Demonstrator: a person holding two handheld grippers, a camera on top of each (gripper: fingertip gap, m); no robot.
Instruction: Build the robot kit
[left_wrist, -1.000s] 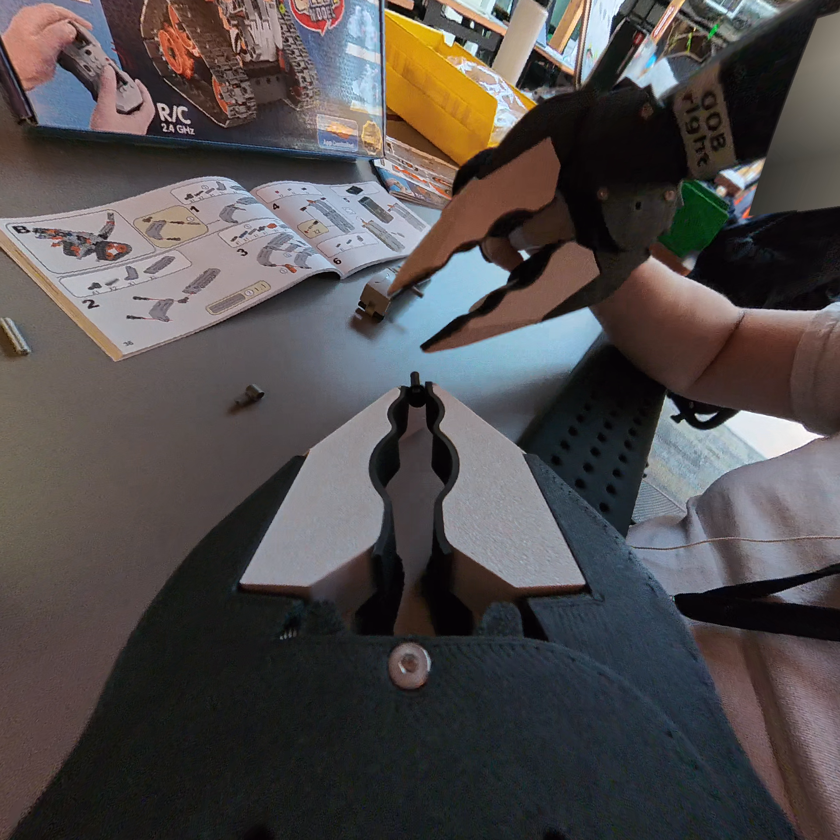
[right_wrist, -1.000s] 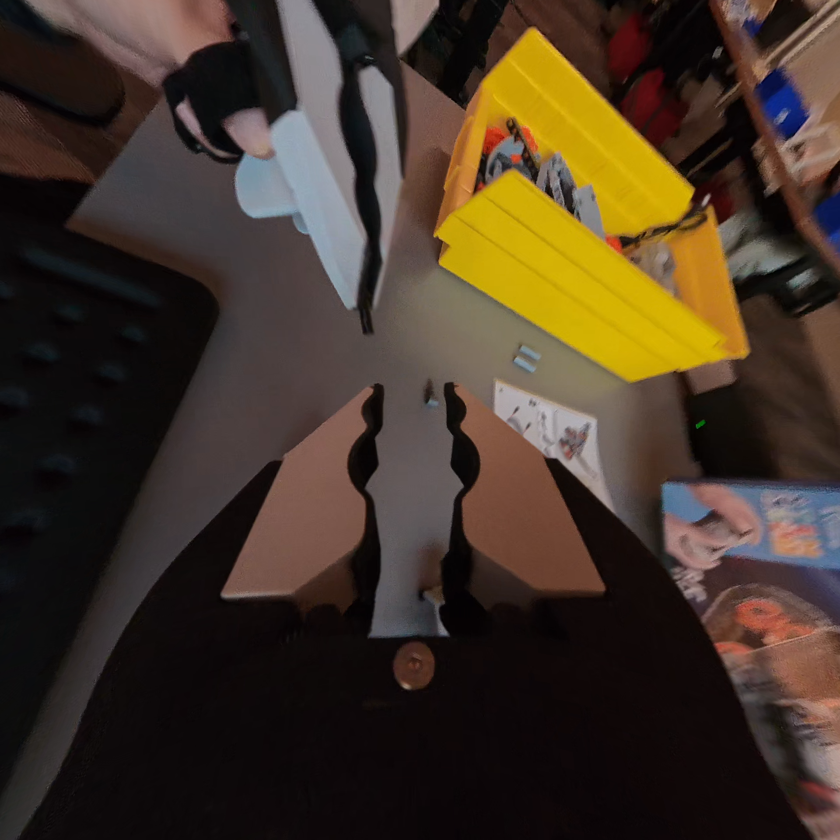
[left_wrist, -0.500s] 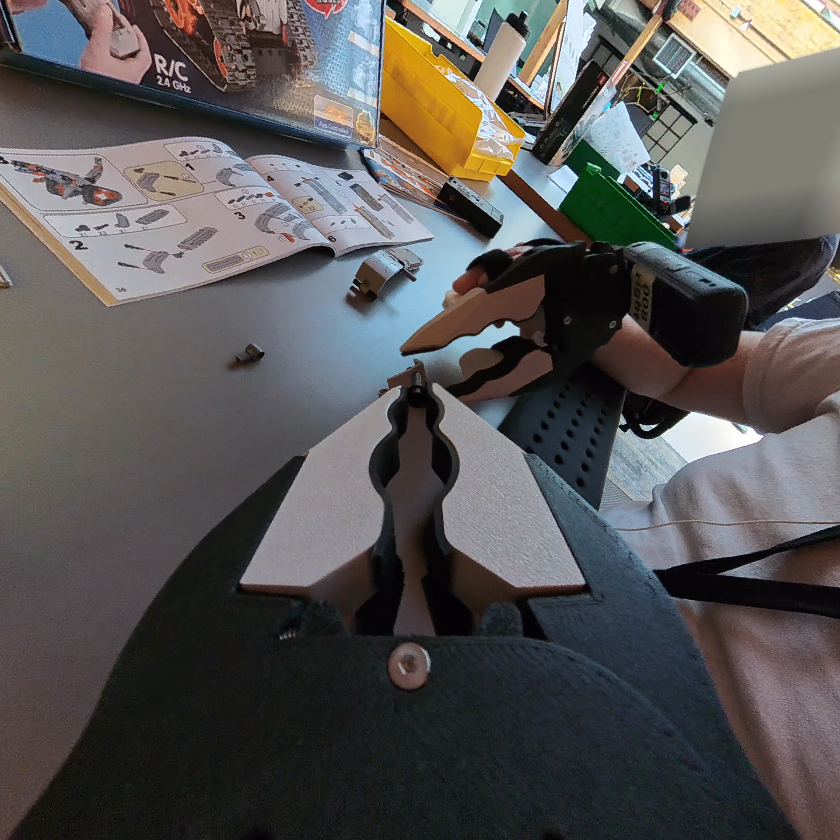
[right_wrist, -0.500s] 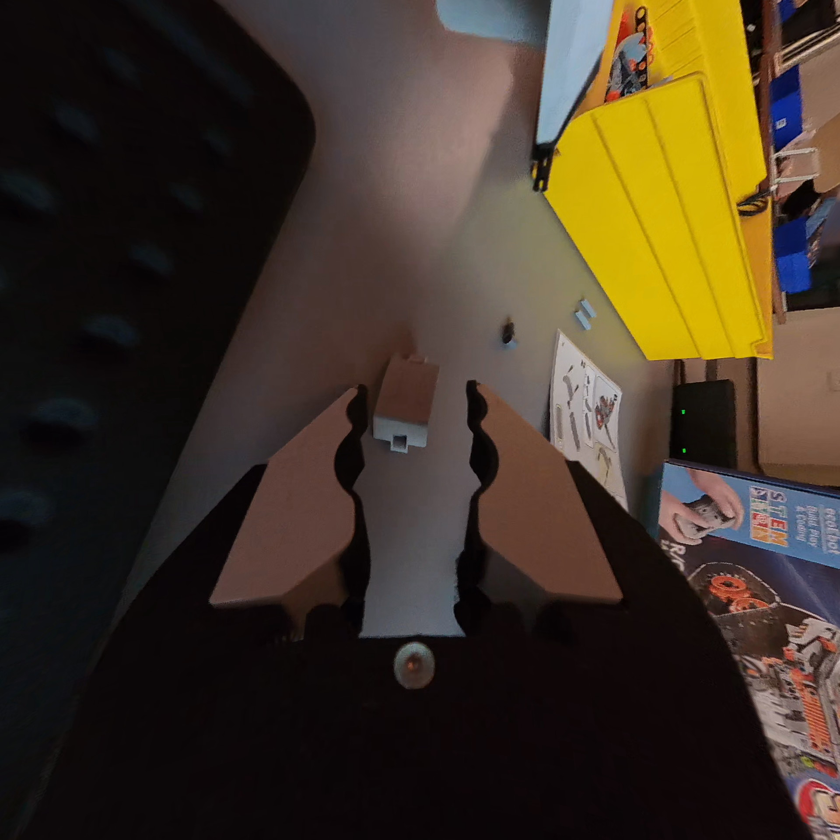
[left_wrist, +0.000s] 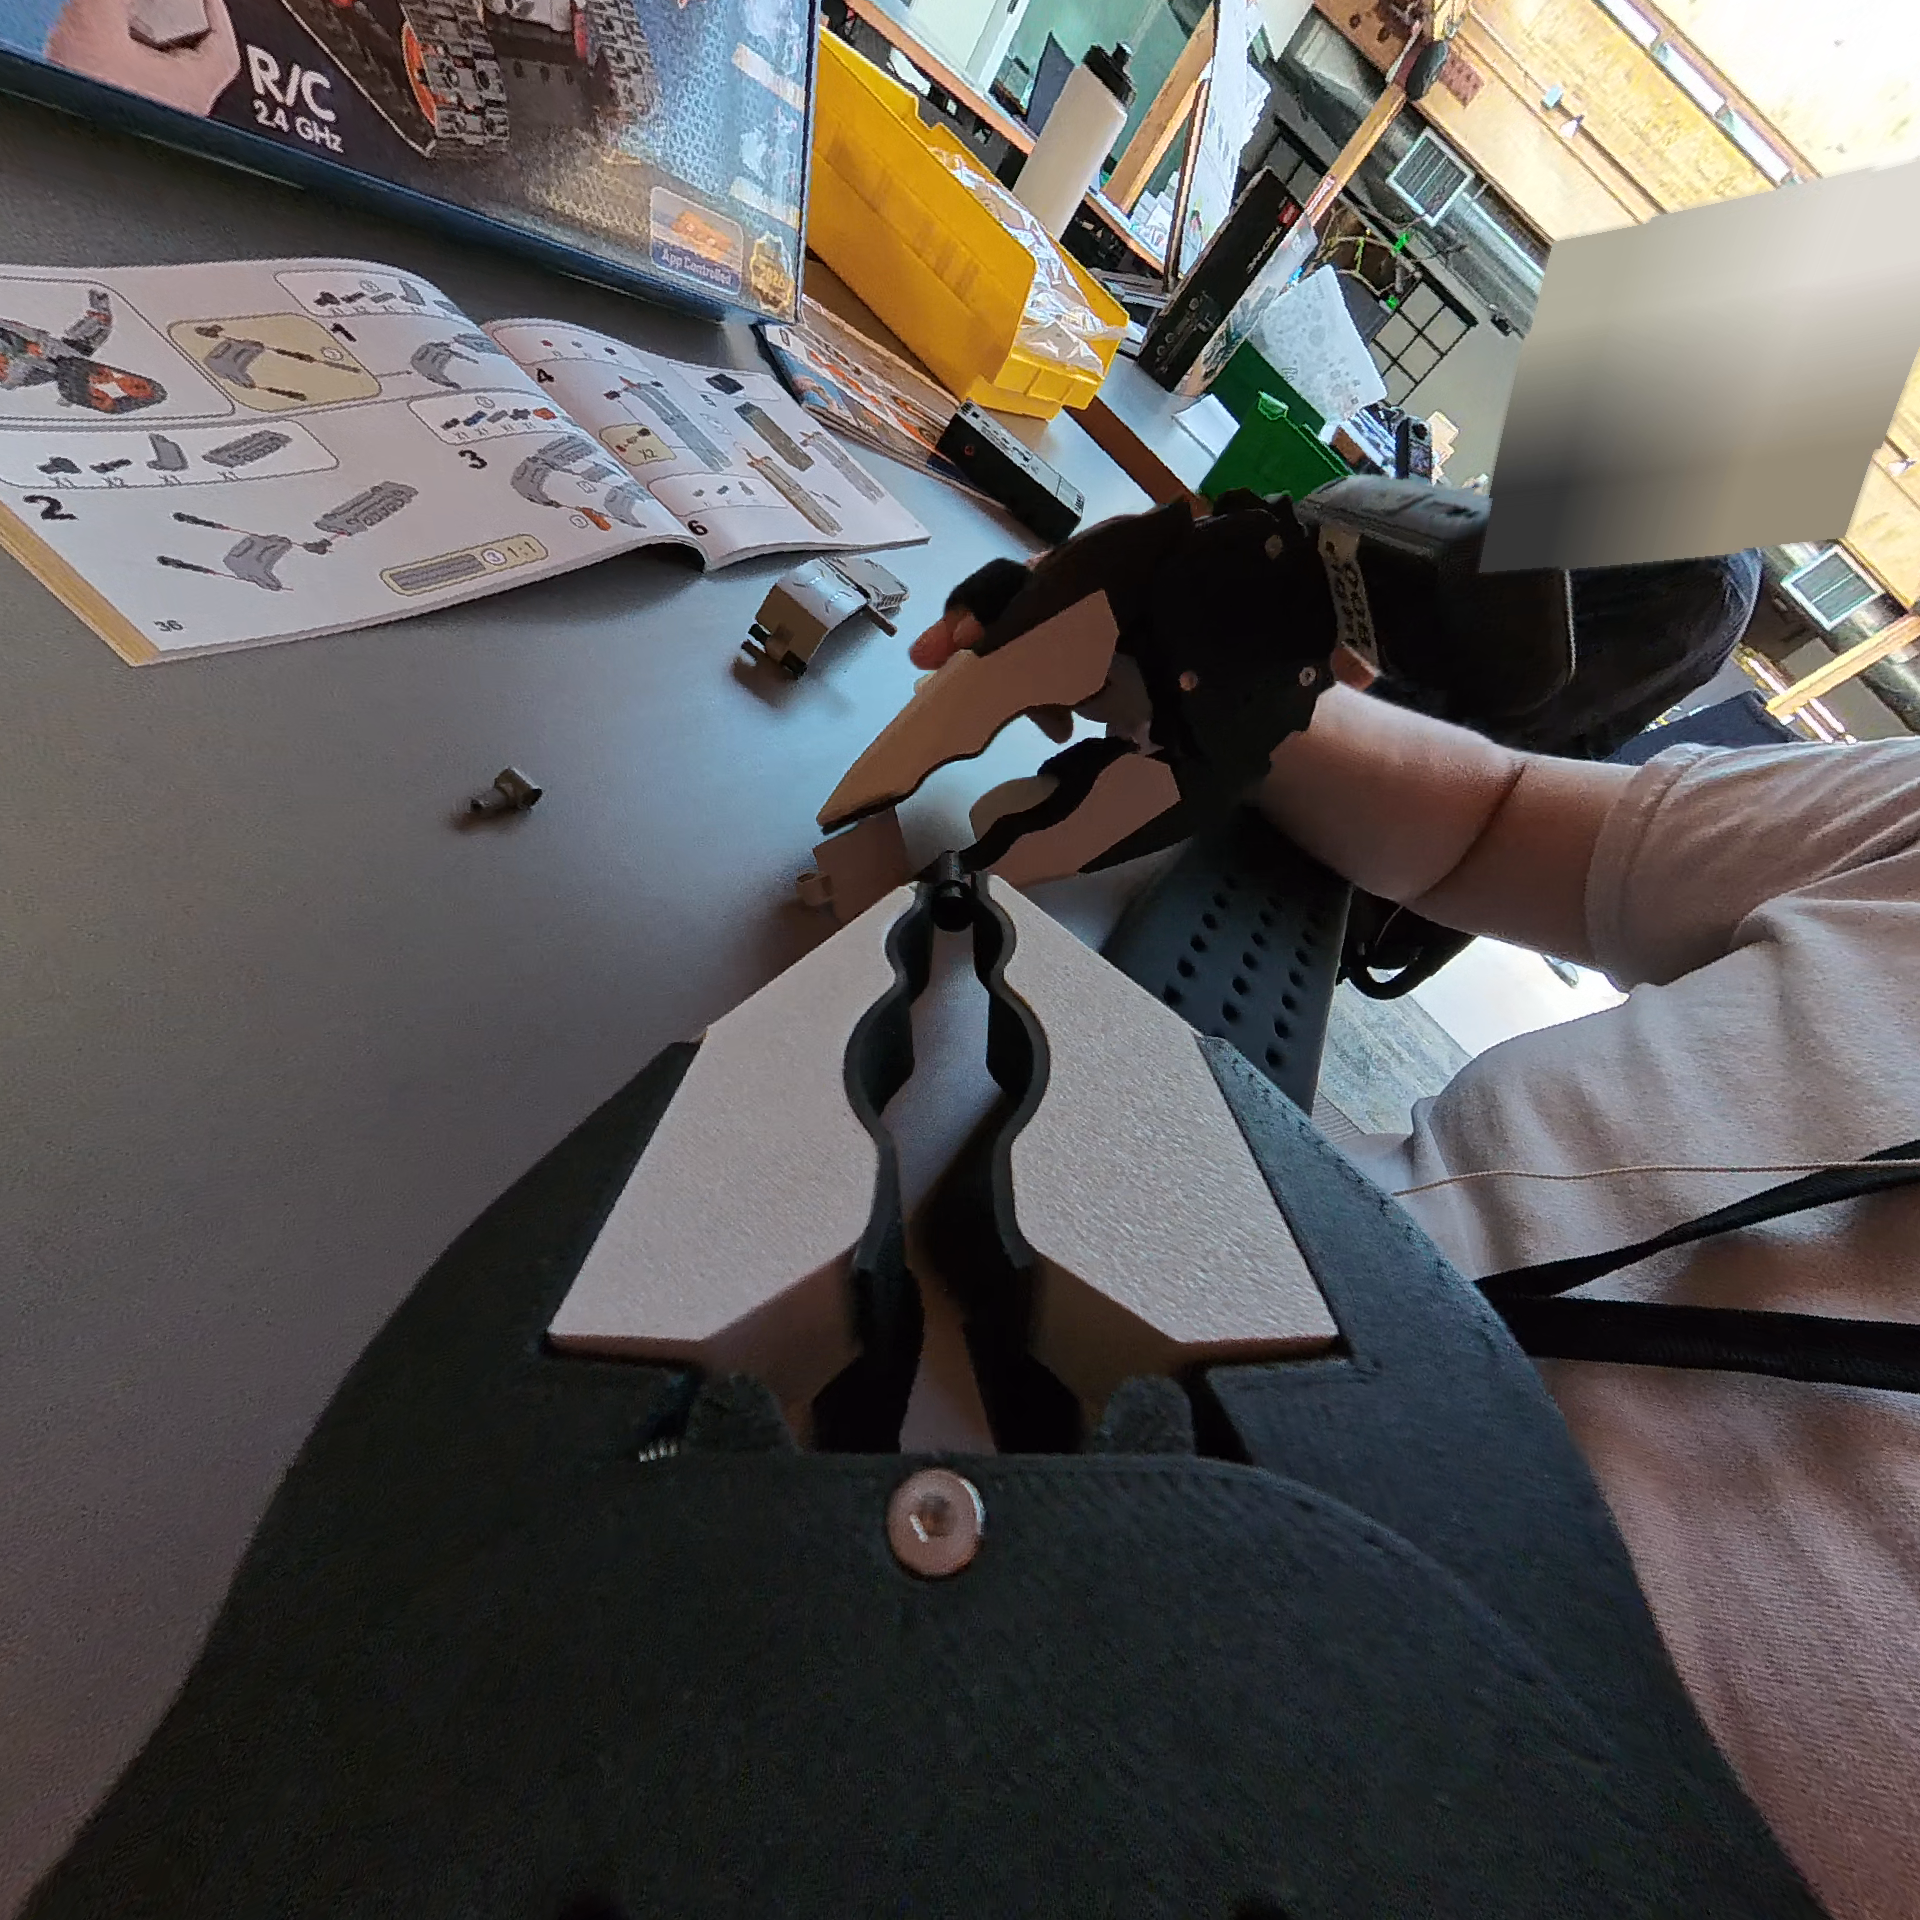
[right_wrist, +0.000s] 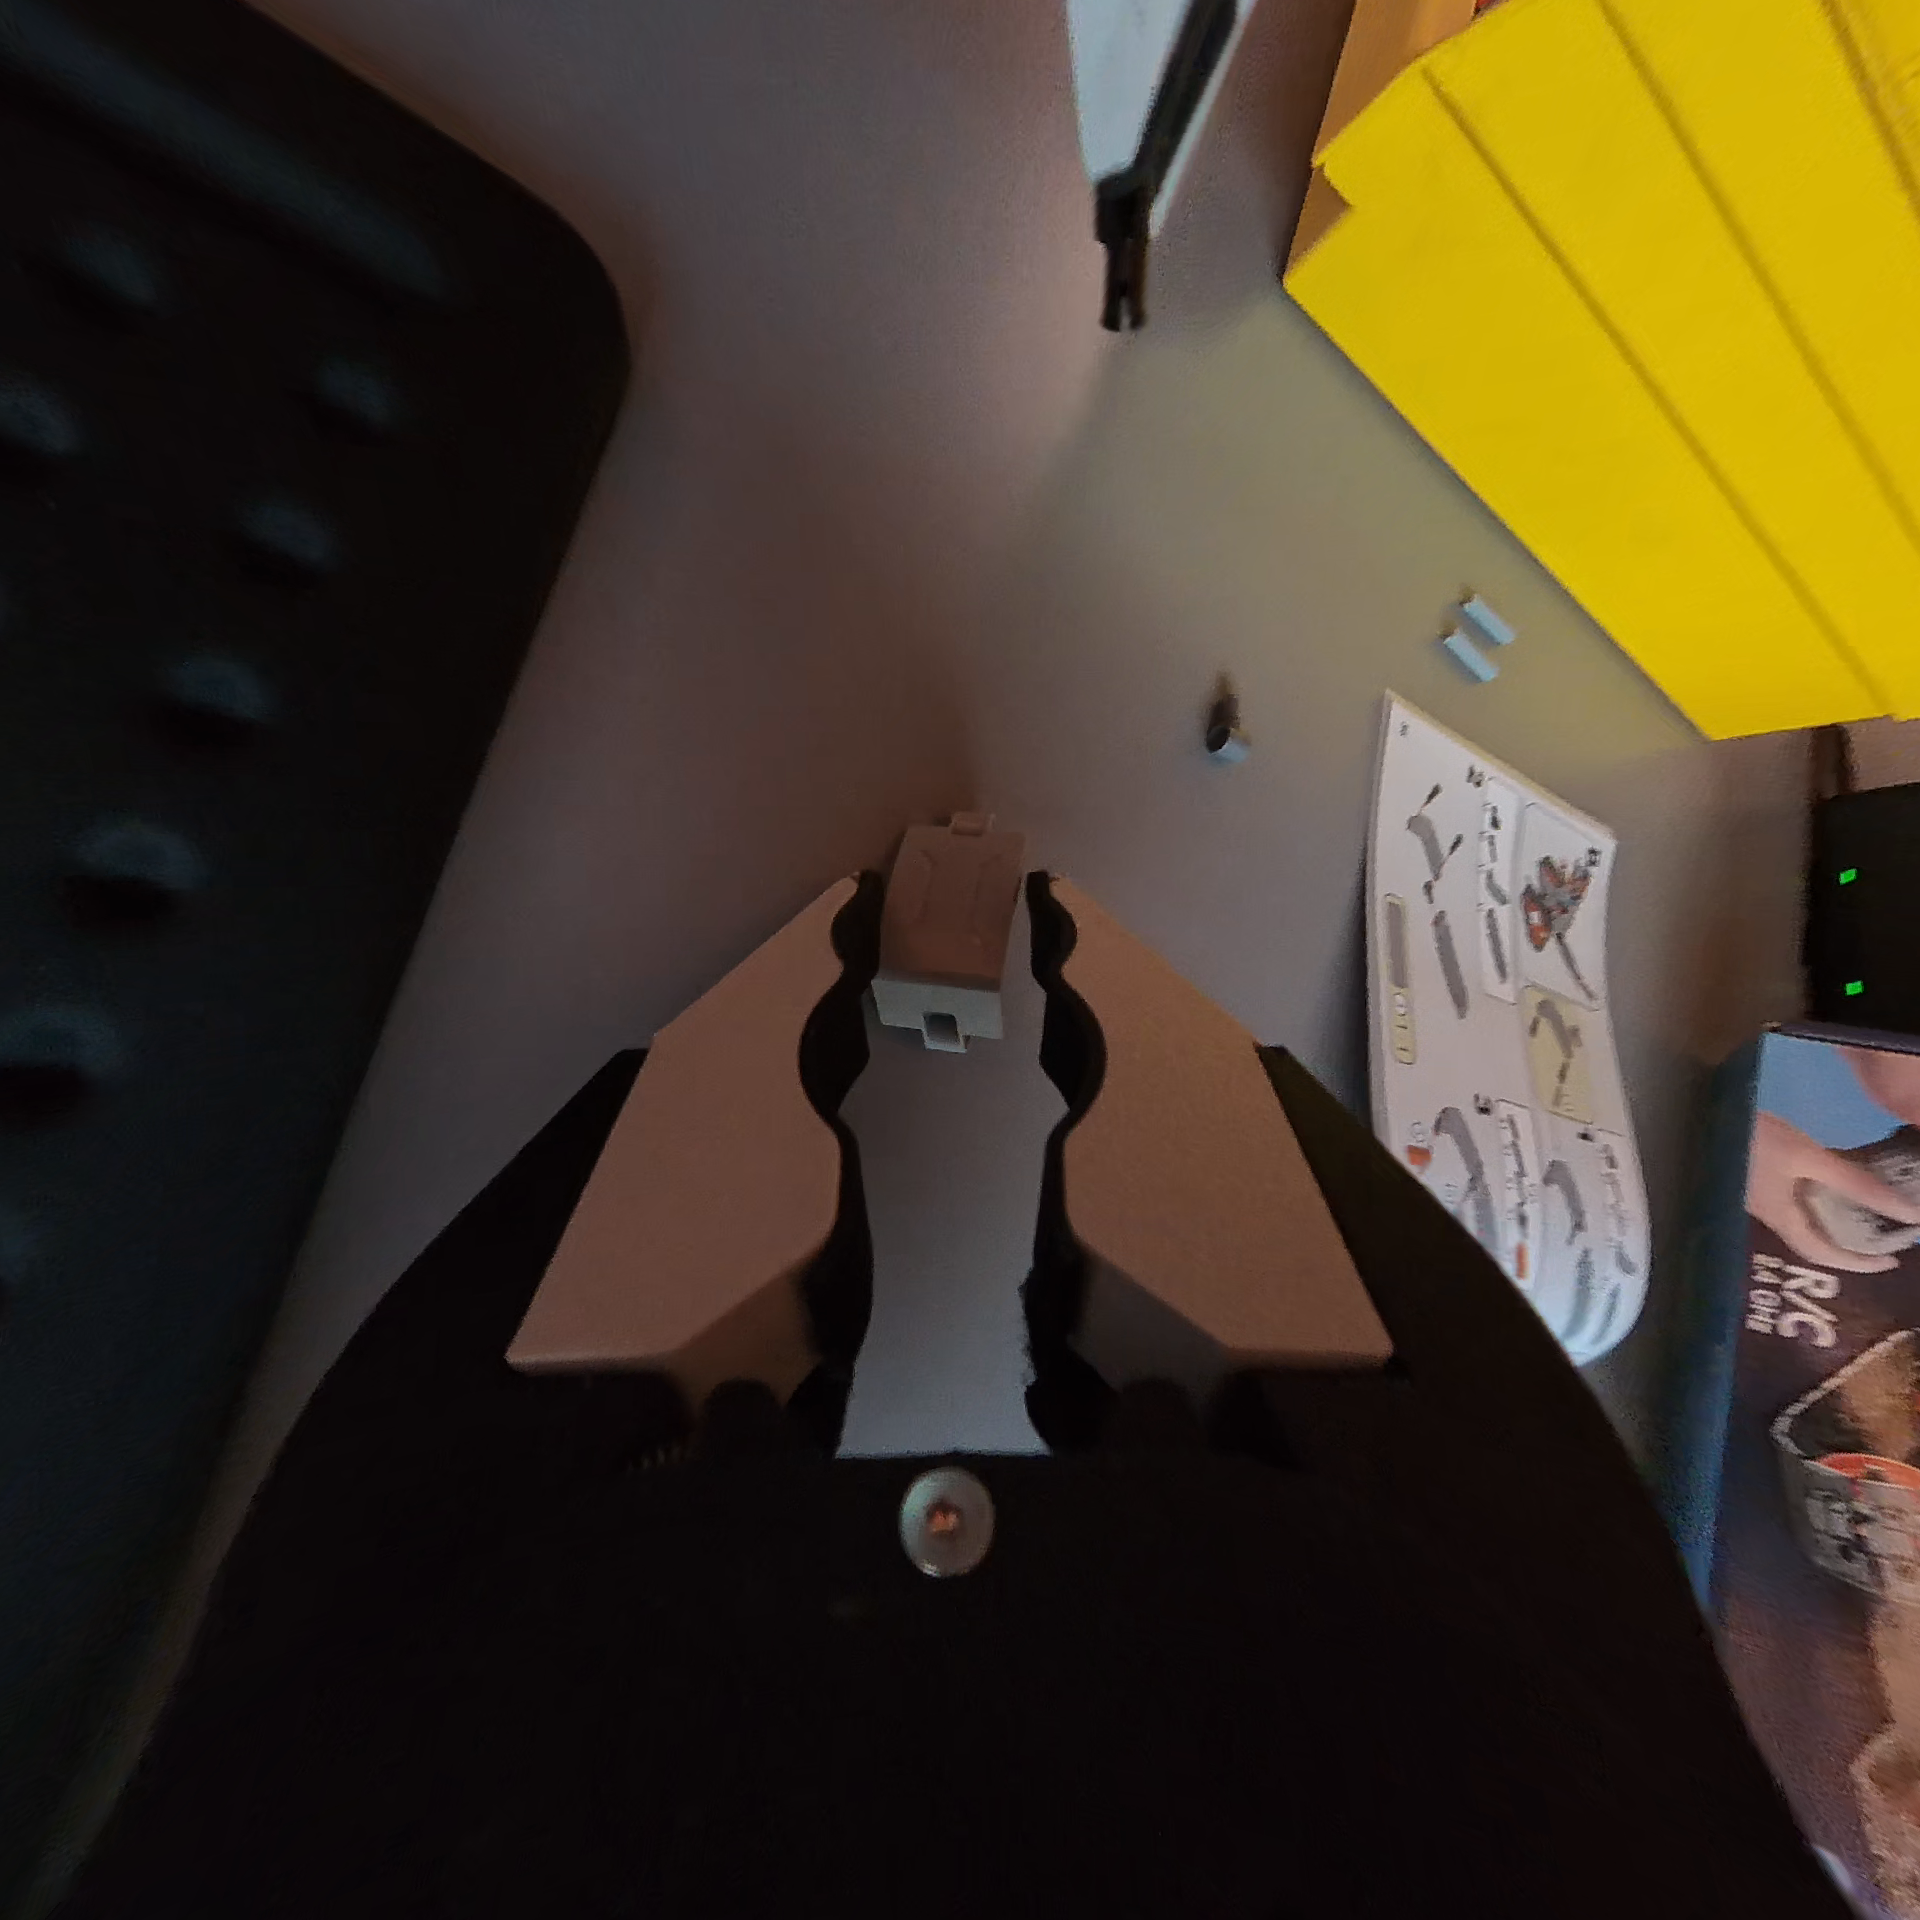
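Note:
My left gripper (left_wrist: 948, 881) is shut on a small black pin (left_wrist: 948, 909) that sticks out past its tips, held above the grey table (left_wrist: 312, 1039). My right gripper (right_wrist: 948, 894) is open, low over the table, its jaws straddling a small grey block (right_wrist: 943, 935) with narrow gaps on both sides. In the left wrist view the right gripper (left_wrist: 900, 840) reaches in from the right over the same block (left_wrist: 857, 871), just beyond my left tips. The left gripper (right_wrist: 1132, 156) and its pin (right_wrist: 1120, 296) show at the top of the right wrist view.
An open instruction booklet (left_wrist: 364, 436), a toy box (left_wrist: 468, 104) and a yellow bin (left_wrist: 935, 249) lie beyond. A grey curved assembly (left_wrist: 821, 613) and a small grey connector (left_wrist: 504, 802) are loose on the table. A black perforated chair part (left_wrist: 1236, 966) borders the table edge. One gripper's finger ends stand about 10 cm off the other's.
My right gripper came down from mid-air to the table, moved around the grey block and narrowed its jaws. My left gripper kept the pin and tilted slightly.

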